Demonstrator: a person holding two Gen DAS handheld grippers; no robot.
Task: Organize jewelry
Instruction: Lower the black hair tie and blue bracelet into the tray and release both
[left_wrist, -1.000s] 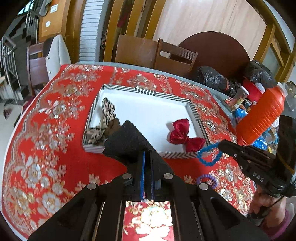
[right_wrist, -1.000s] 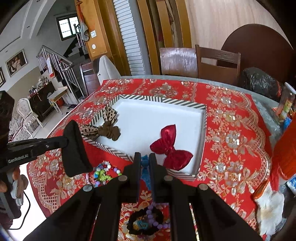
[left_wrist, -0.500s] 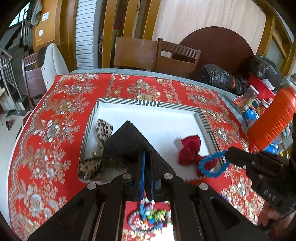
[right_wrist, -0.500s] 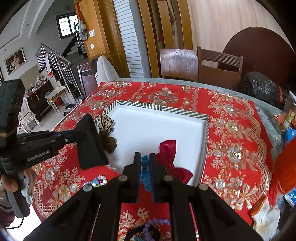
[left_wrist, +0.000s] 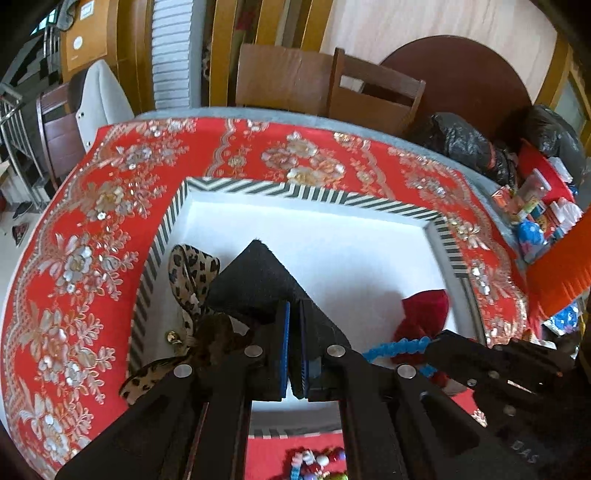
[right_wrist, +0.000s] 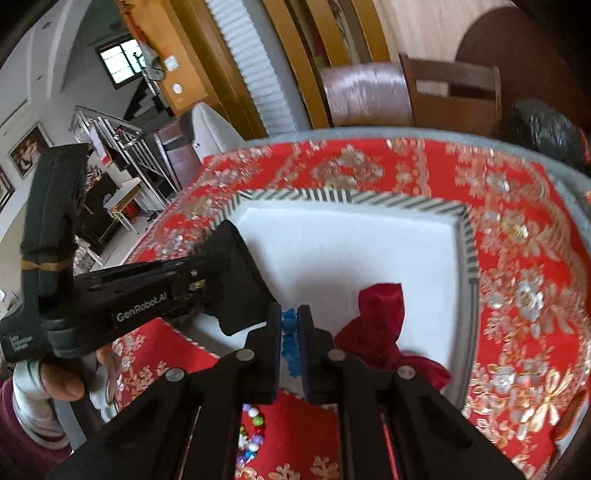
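A white tray with a striped rim (left_wrist: 306, 190) (right_wrist: 332, 194) lies on the red tablecloth. Inside it, a leopard-print bow (left_wrist: 192, 273) rests at the left and a red bow (left_wrist: 424, 306) (right_wrist: 380, 317) at the right. My left gripper (left_wrist: 293, 314) is shut on a piece of black cloth (left_wrist: 255, 280) (right_wrist: 236, 273), which hangs over the tray's left part beside the leopard bow. My right gripper (right_wrist: 290, 317) (left_wrist: 437, 341) is shut on a blue beaded bracelet (right_wrist: 290, 332) (left_wrist: 395, 347), above the tray's near edge next to the red bow.
A multicoloured bead bracelet (left_wrist: 314, 463) (right_wrist: 251, 435) lies on the cloth in front of the tray. An orange container (left_wrist: 561, 266), small bottles and black bags (left_wrist: 461, 144) crowd the right side. Wooden chairs stand behind the table. A hand (right_wrist: 62, 384) holds the left gripper.
Both grippers have moved forward and down, from the cloth in front of the tray to over the tray. Each keeps its hold, the left on the black cloth and the right on the blue bracelet.
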